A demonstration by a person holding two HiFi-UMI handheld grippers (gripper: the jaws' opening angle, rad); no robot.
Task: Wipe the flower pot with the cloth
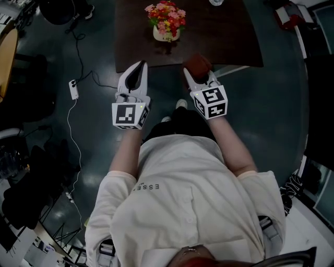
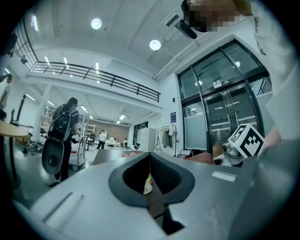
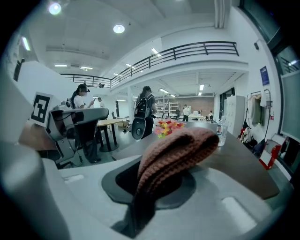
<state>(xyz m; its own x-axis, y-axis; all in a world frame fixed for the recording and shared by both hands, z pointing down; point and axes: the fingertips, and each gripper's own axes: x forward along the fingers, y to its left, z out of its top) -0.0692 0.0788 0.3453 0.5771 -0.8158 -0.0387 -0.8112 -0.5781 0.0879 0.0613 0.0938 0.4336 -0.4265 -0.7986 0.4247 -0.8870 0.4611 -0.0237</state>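
My right gripper [image 1: 194,74] clamps the soft, limp knitted cloth [image 1: 198,64]; my left gripper [image 1: 138,69] is closed and empty. The flower pot [image 1: 166,35] stands on the table [image 1: 229,41] ahead, untouched. I judge it light and tippable, so I would steady its wall, not the flowers [image 1: 166,14].

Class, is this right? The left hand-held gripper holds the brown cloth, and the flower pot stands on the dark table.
No: the right hand-held gripper holds the brown cloth, as the right gripper view shows; the left hand-held gripper is shut, empty. The flower pot stands on the dark table.
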